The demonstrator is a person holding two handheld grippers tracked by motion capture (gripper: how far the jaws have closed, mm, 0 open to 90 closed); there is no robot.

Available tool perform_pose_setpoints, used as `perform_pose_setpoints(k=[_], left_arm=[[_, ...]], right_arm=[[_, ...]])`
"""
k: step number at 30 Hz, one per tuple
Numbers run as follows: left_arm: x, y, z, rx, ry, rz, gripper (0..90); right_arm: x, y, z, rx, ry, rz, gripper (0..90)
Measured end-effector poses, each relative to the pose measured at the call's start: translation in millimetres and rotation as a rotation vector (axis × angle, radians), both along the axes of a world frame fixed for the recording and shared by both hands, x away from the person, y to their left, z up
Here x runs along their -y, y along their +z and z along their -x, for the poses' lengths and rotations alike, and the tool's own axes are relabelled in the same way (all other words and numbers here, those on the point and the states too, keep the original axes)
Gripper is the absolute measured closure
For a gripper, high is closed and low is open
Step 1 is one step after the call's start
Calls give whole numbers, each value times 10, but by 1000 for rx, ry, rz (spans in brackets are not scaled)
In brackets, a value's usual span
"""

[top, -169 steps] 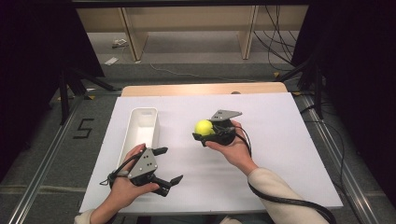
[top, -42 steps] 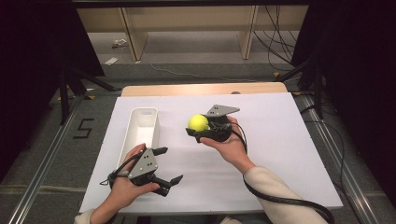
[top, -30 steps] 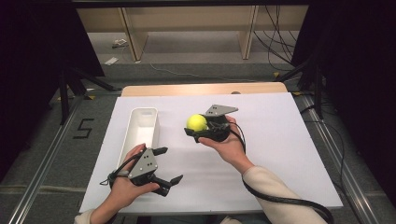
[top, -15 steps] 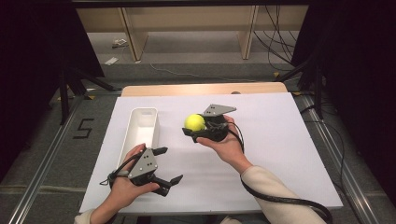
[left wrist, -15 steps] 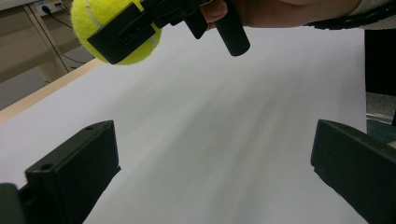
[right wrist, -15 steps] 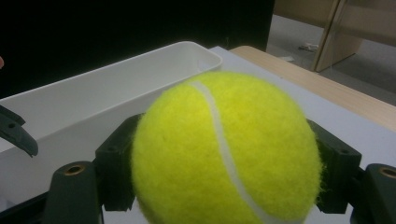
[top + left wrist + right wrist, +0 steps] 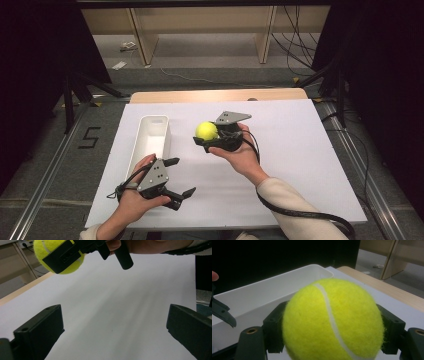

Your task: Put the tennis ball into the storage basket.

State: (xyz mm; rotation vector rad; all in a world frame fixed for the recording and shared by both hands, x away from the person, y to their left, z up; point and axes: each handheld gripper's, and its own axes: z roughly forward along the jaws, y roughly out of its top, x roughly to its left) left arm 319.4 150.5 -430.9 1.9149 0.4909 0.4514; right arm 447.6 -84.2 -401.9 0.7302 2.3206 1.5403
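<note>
So I've got the fuzzy yellow-green tennis ball with its white seam (image 7: 206, 131) pinched between the two jaws of my right gripper (image 7: 204, 141), which are closed snug against its sides and hold it up off the white table sheet (image 7: 300, 150), just to the right of the long white plastic bin (image 7: 150, 145). From the right gripper view the bin sits right behind the ball, open top facing up, and looks empty as far as I can see into it. My left gripper (image 7: 179, 176) is parked low on the sheet just in front of the bin's near end, jaws spread wide with nothing between them; in the left gripper view that's just bare white sheet between the two black pads, with the ball up in the far corner. My read is that I'm mid-carry here: ball is grabbed and lifted, drop-off not done yet. Next move, I reckon, is to swing the right gripper left until the ball hangs over the middle of the bin, lower it a bit past the rim, then let the jaws go. The bin is narrow, so centering matters, or the ball could clip the rim and roll off. As for writing: no brand I can read on the ball, only a big "5" marked on the floor (image 7: 89, 137) left of the bin.
</note>
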Motion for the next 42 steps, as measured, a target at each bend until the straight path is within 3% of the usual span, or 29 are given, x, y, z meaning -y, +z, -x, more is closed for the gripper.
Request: perform_pose_setpoints(k=[42], left_arm=[[-1,-2,-2,-1,0,1,4]], right_arm=[[-137,24,-7,-6,19,-11,262]])
